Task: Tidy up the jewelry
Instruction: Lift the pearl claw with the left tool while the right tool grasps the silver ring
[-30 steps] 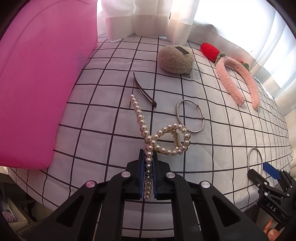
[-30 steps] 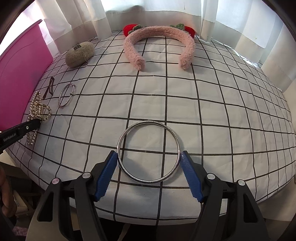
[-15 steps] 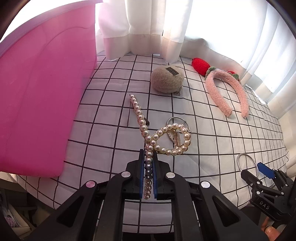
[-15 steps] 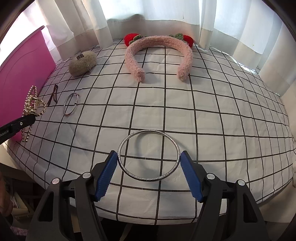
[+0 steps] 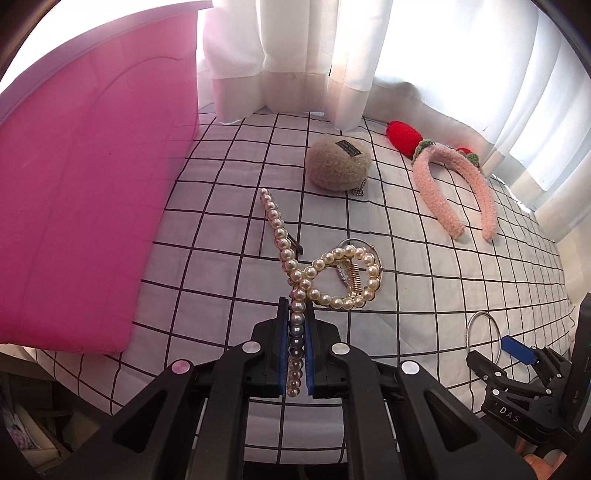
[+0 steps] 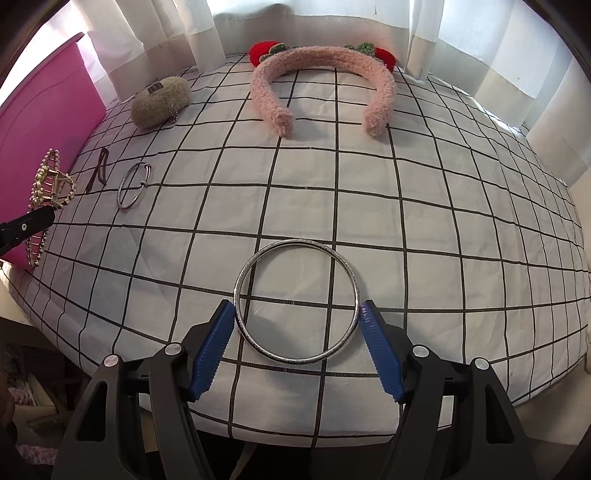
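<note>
My left gripper (image 5: 296,332) is shut on the straight beaded arm of a pearl hair claw (image 5: 343,280), which hangs lifted above the checked tablecloth (image 5: 229,221). The right wrist view shows the same pearl hair claw (image 6: 51,184) at the far left, pinched in the left gripper (image 6: 37,221). My right gripper (image 6: 297,314) has its blue pads pressed against both sides of a large silver bangle (image 6: 295,242), which casts a shadow on the cloth below. That bangle (image 5: 471,325) and the right gripper (image 5: 509,347) sit at the left wrist view's lower right.
A big pink box (image 5: 85,206) lies along the left side. On the cloth are a beige fuzzy pouch (image 5: 338,164), a pink fluffy headband (image 5: 439,199) with red strawberries, a thin silver bracelet (image 6: 133,181) and a dark hair clip (image 6: 99,171). White curtains (image 6: 166,33) hang behind.
My left gripper has risen with the pearl hair claw, so the table looks farther away and the claw now hangs over the thin bracelet. The right gripper and bangle have hardly moved.
</note>
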Demonstrator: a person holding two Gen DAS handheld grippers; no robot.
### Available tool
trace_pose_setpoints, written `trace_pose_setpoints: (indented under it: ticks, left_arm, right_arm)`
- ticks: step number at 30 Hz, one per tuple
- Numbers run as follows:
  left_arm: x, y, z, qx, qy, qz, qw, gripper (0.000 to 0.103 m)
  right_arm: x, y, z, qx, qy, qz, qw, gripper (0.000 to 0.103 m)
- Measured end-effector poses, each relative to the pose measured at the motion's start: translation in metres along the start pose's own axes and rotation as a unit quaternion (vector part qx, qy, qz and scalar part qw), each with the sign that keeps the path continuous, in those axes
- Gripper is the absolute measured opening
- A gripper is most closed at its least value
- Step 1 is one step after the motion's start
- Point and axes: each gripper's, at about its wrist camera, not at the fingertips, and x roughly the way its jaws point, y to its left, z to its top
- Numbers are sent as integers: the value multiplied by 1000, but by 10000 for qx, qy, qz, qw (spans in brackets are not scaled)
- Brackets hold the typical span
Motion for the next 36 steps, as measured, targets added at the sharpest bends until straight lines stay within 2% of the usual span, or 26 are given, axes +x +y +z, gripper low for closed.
trace_pose_setpoints:
  ticks: [5,8,9,18,27,36]
  left_arm:
    - [0,1,0,-7,18,9,10000,8]
    - [1,2,0,-21,29,20,10000,8]
    - [0,2,0,-22,29,25,10000,8]
    - [1,3,1,-57,44,28,10000,8]
    - [1,1,1,-36,57,23,10000,8]
    - [1,4,0,-86,89,50,9999,8]
  right_arm:
    - [5,6,1,-173,37,-217,9996,71]
    - [9,-2,3,79,129,-272,9995,90]
    - [12,-5,3,173,172,-277,9993,93]
    - [16,-7,4,216,313,-307,9988,94]
    - [18,-5,10,338,93,-361,9987,94]
    - [15,-3,9,159,148,-237,9995,93]
